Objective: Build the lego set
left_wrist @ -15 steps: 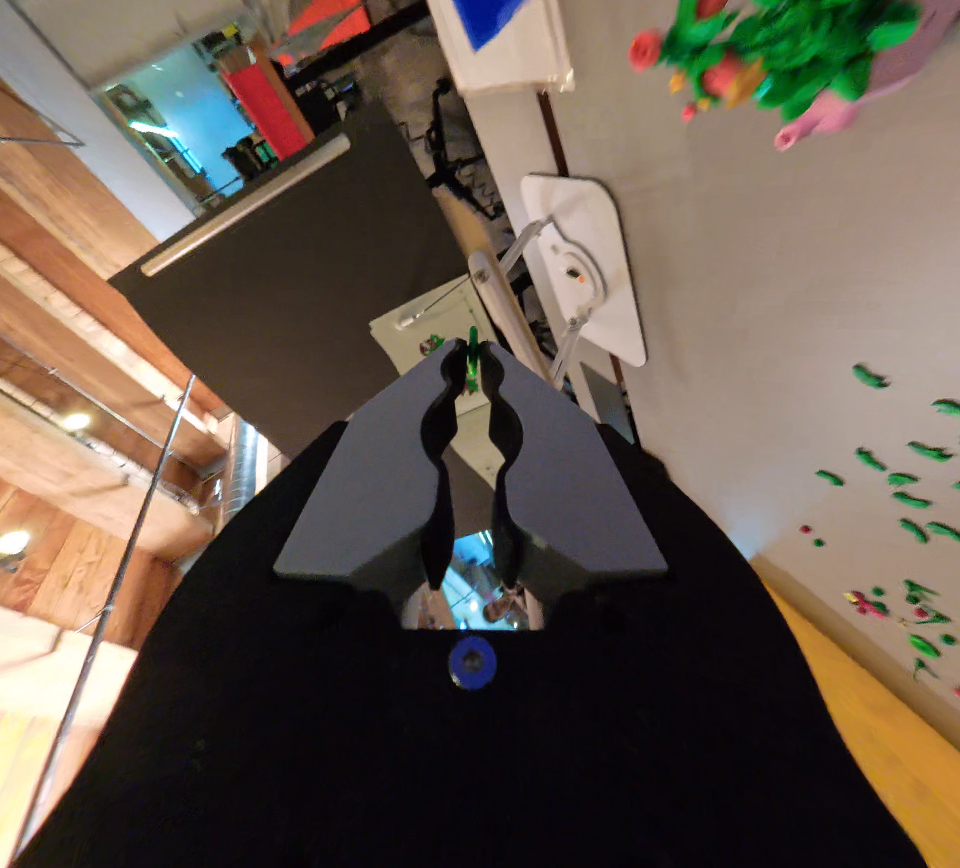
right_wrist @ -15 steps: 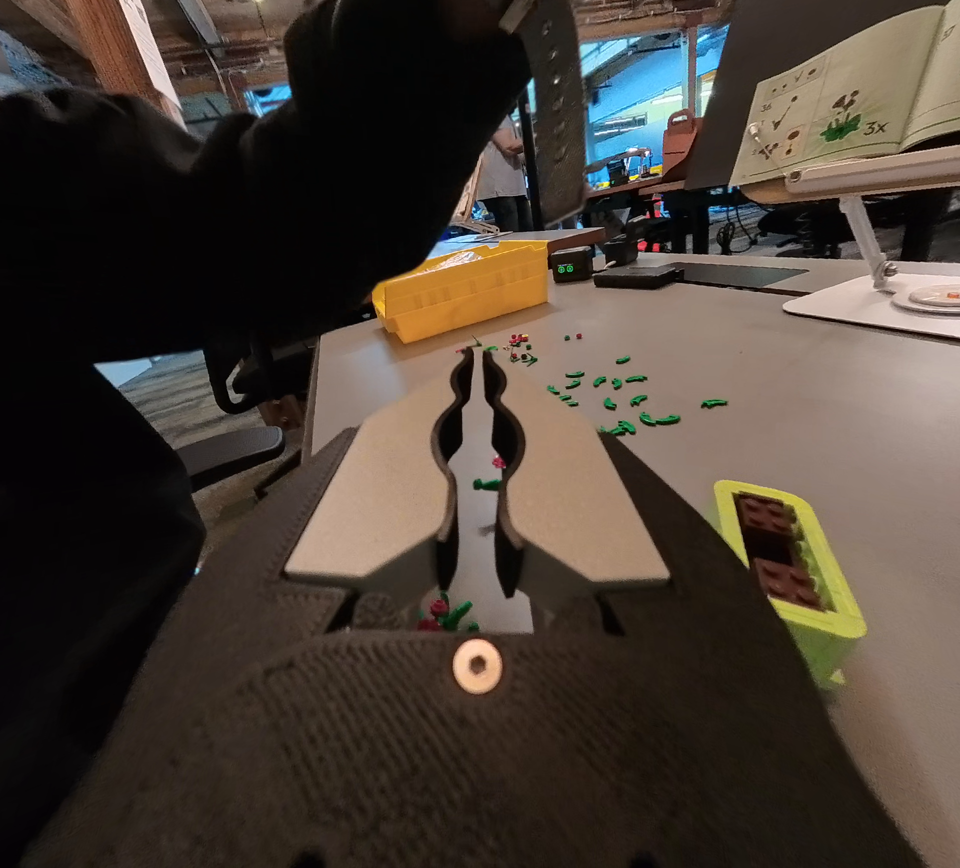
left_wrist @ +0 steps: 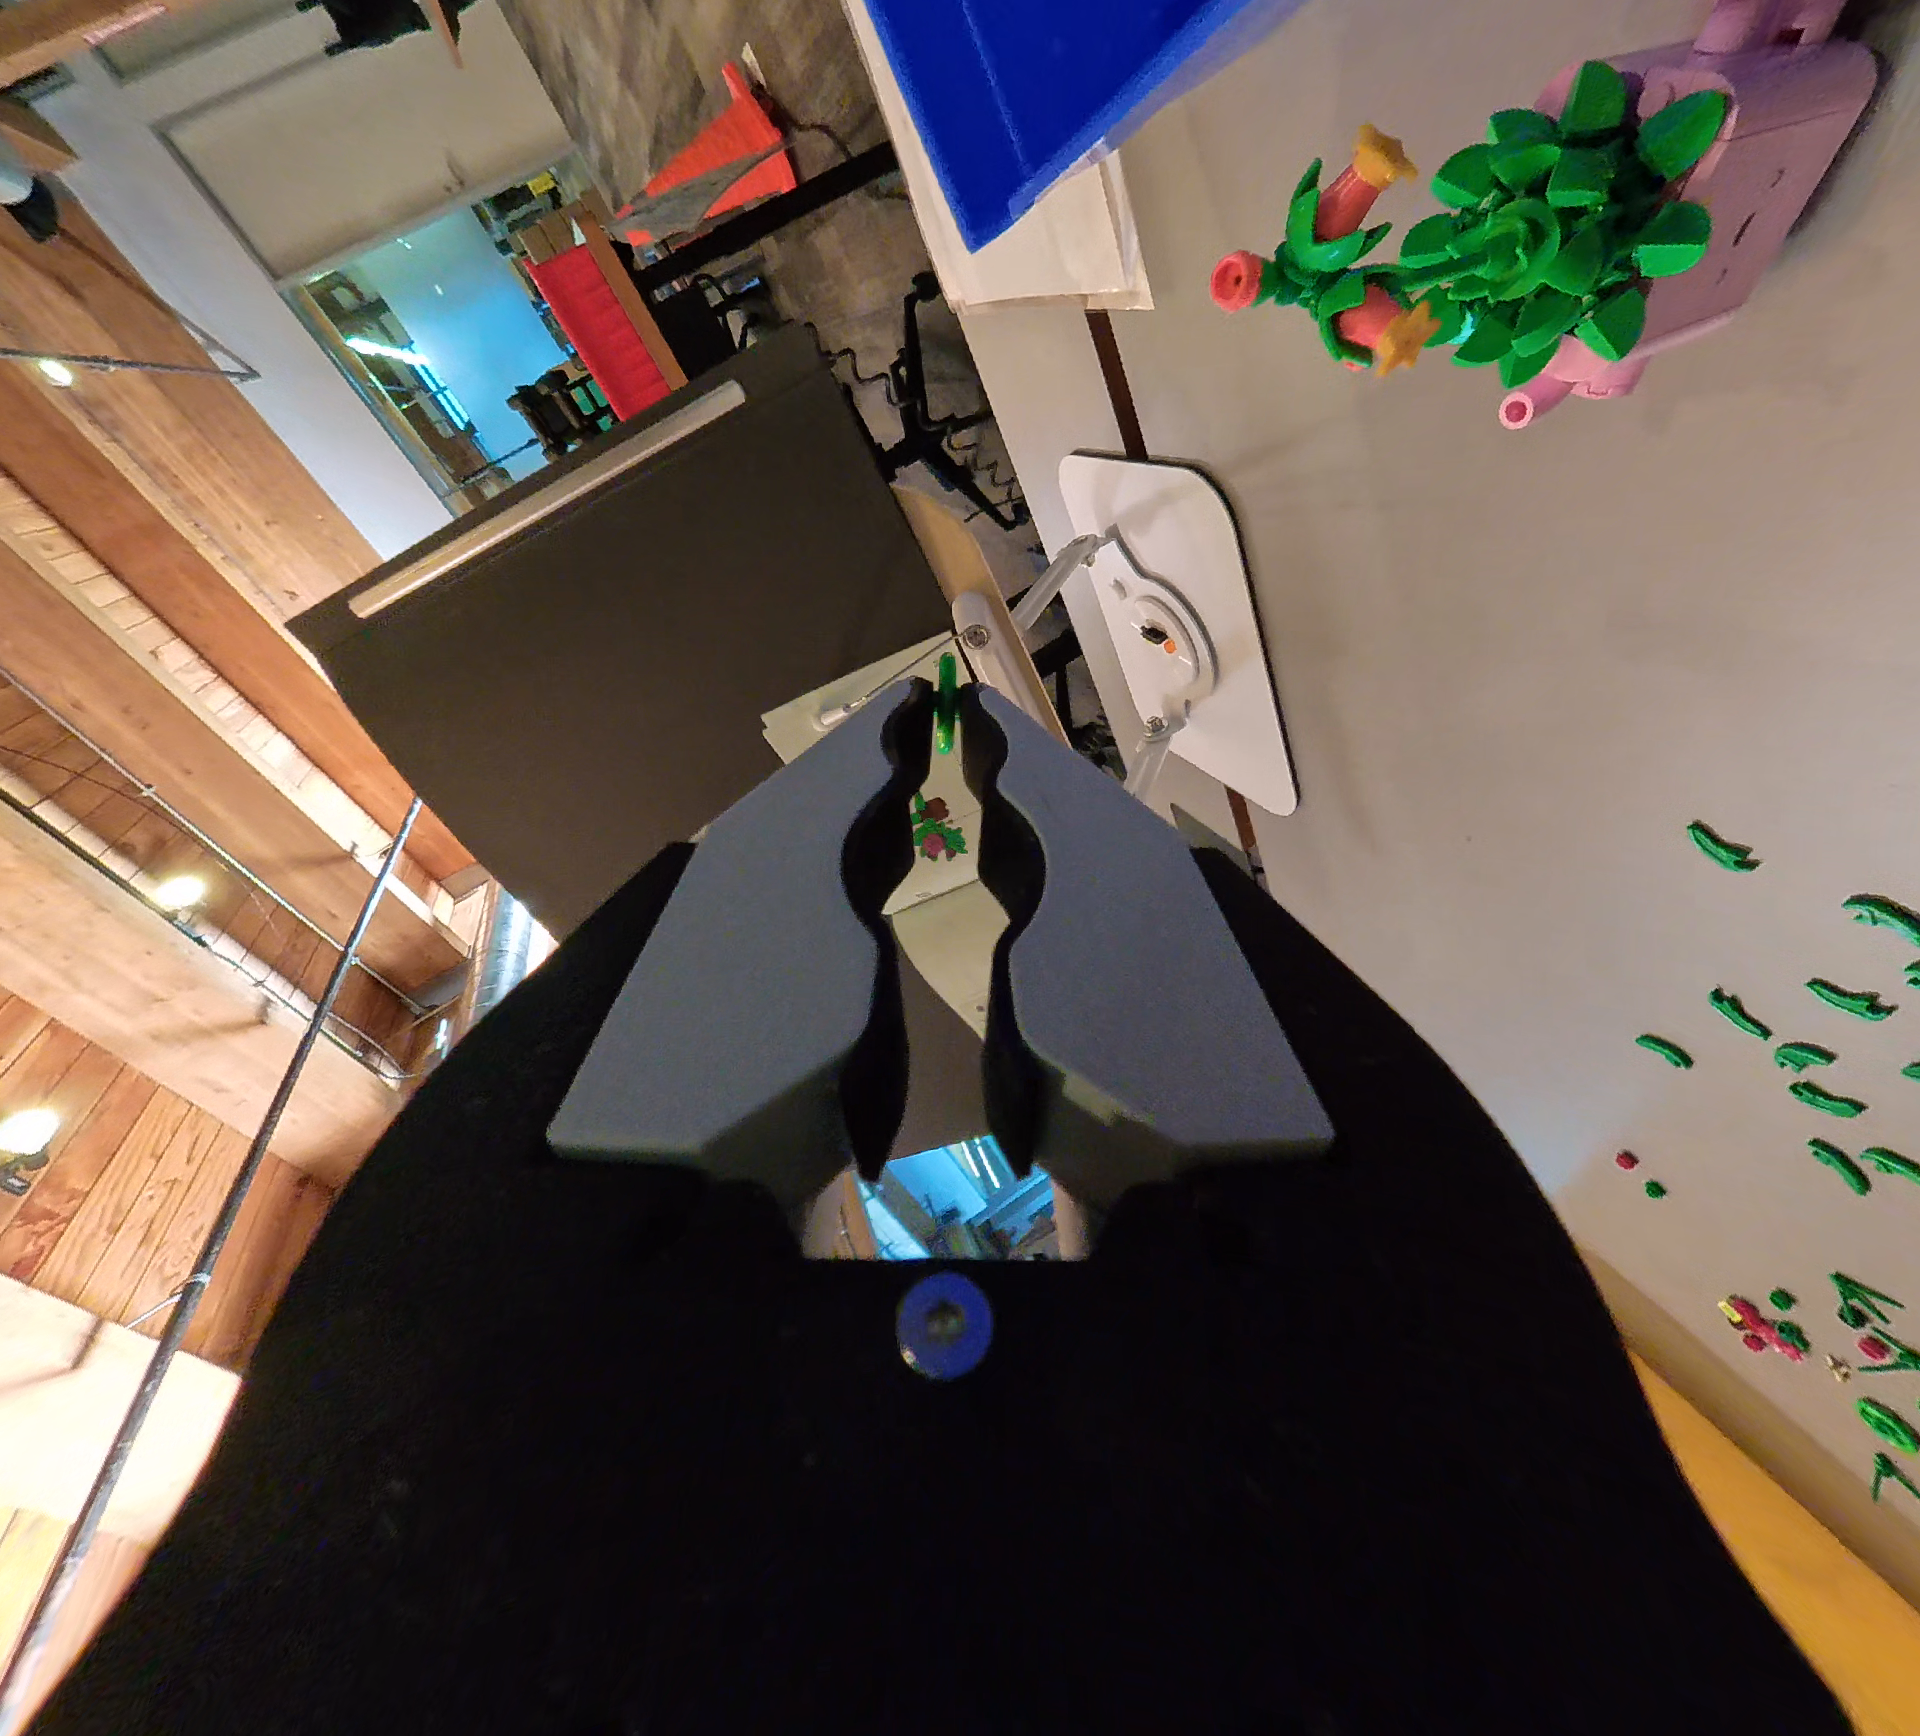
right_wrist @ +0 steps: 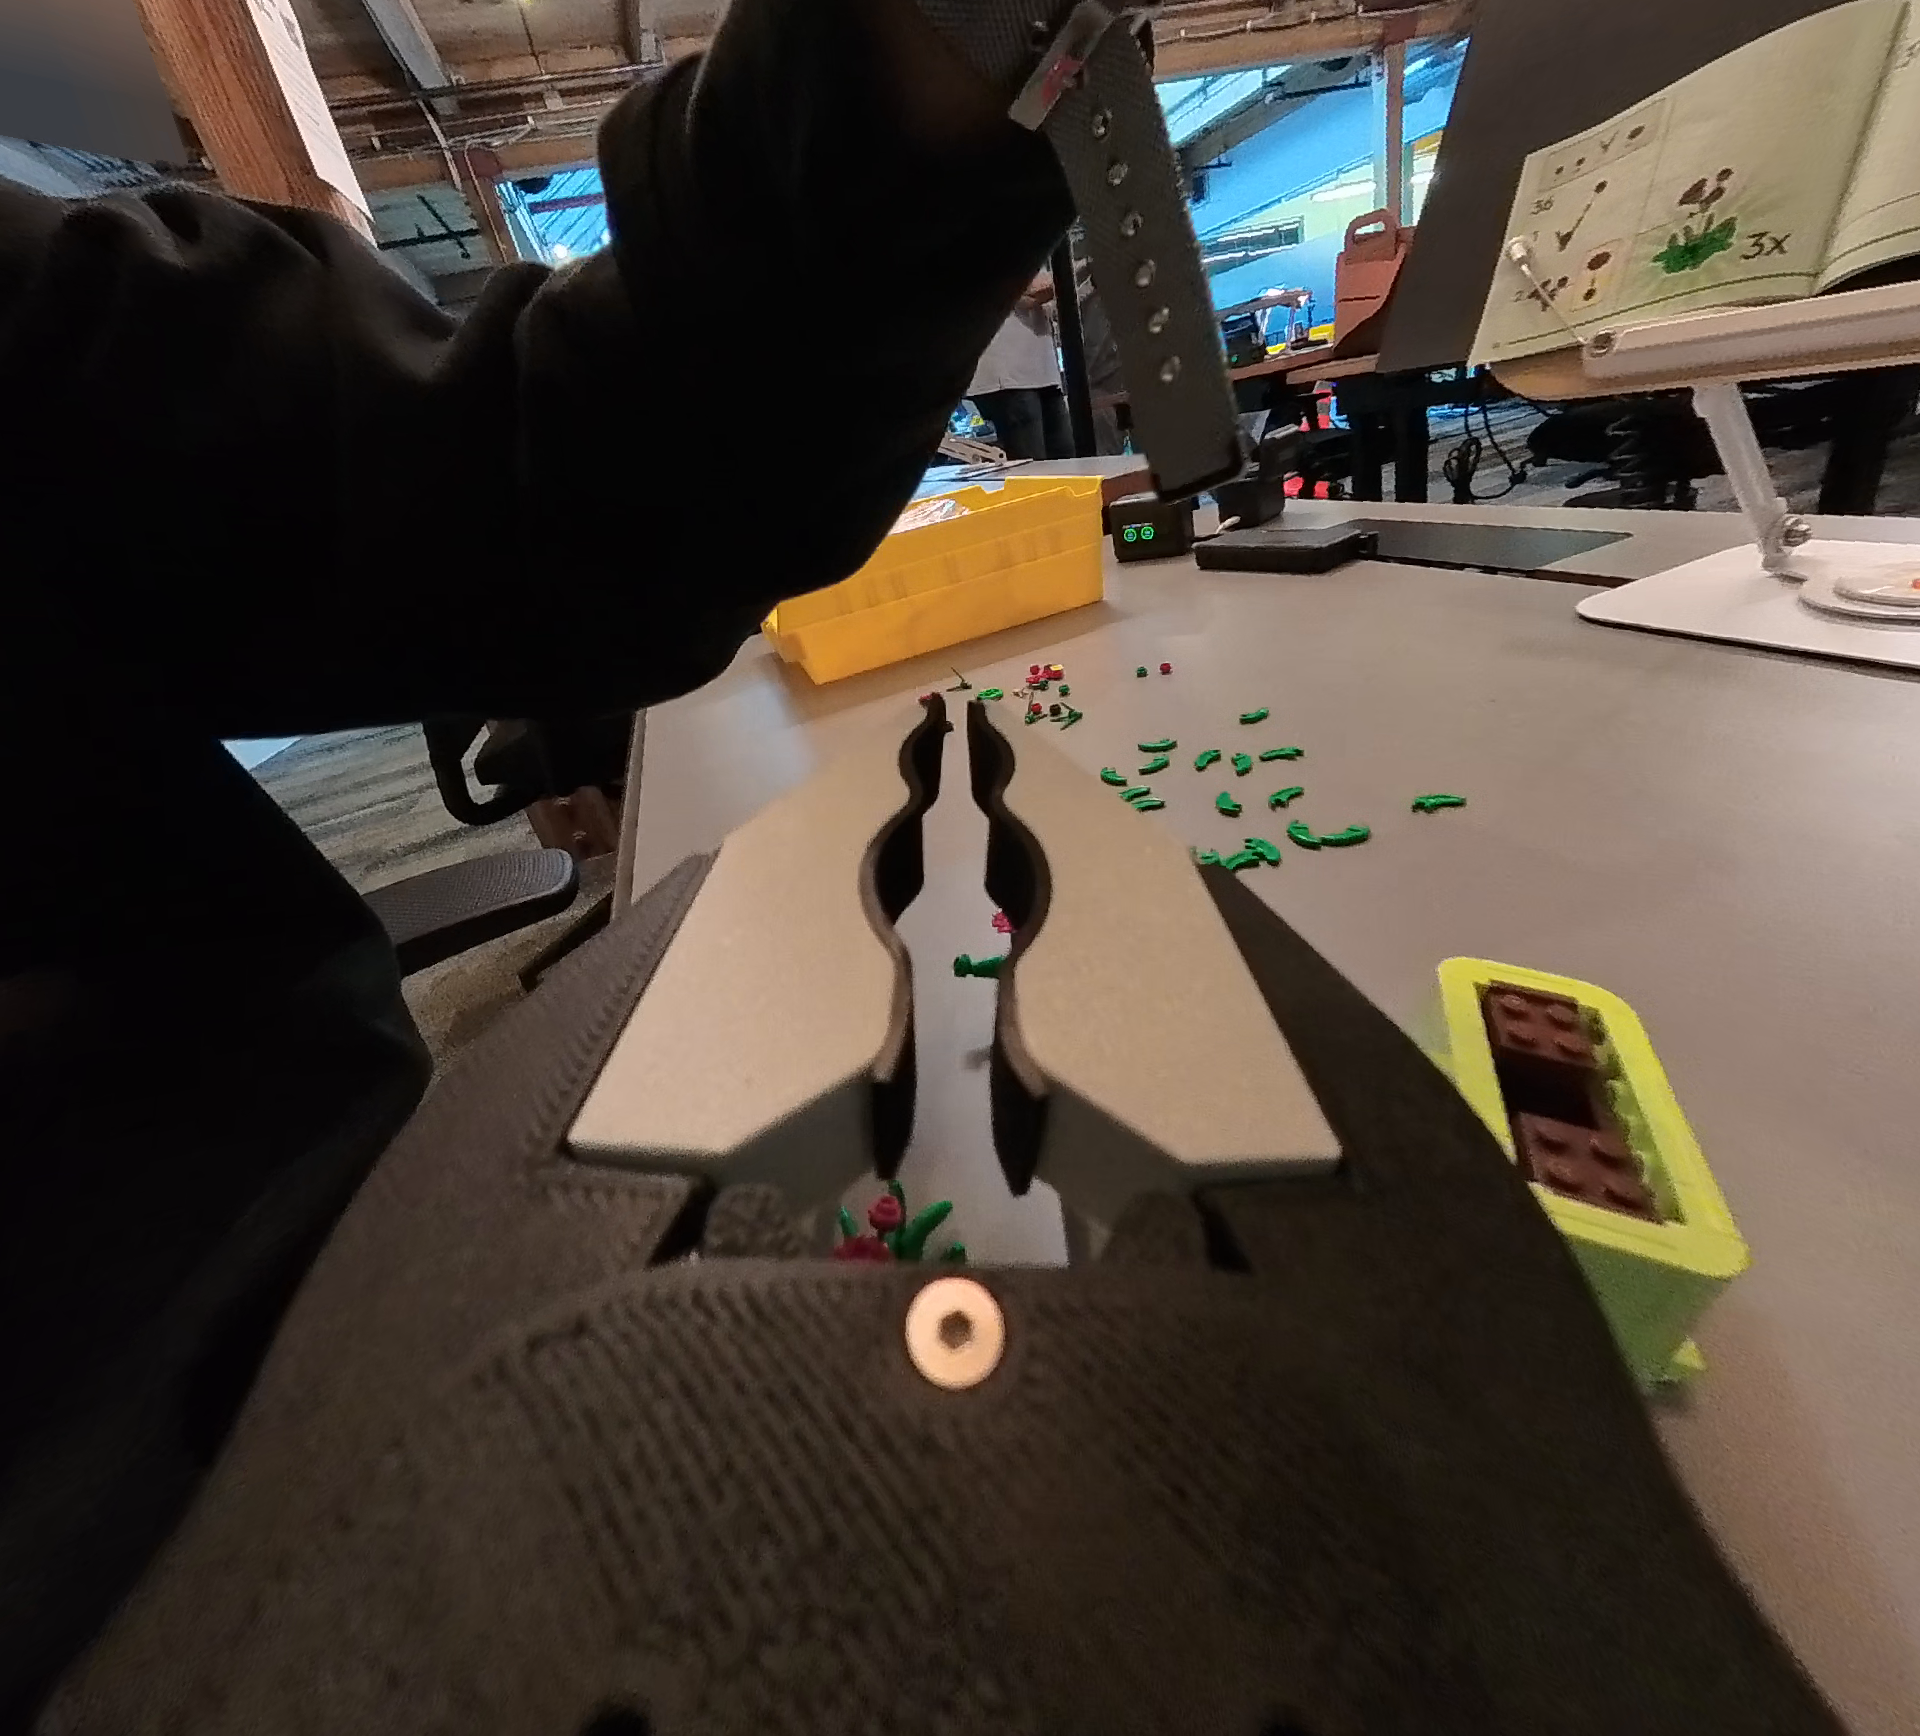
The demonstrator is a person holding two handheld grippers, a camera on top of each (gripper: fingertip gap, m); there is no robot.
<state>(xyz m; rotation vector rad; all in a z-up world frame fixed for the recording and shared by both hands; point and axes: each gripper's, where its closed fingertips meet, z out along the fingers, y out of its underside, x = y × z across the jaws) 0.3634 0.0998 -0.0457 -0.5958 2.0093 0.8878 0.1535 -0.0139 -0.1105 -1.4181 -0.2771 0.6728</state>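
Grey table [right_wrist: 1558, 855]: green leaf pieces [right_wrist: 1226, 782] scattered ahead-right of right gripper [right_wrist: 958, 707], nearly closed, empty. Left gripper [left_wrist: 943, 699] raised, pinching green piece [left_wrist: 945, 707] at tips.

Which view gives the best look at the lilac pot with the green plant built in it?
The left wrist view: the lilac pot lies in full sight on the grey table, with its green leaves and pink flower stems sharp. The right wrist view does not show it at all, only loose green pieces and the lime holder.
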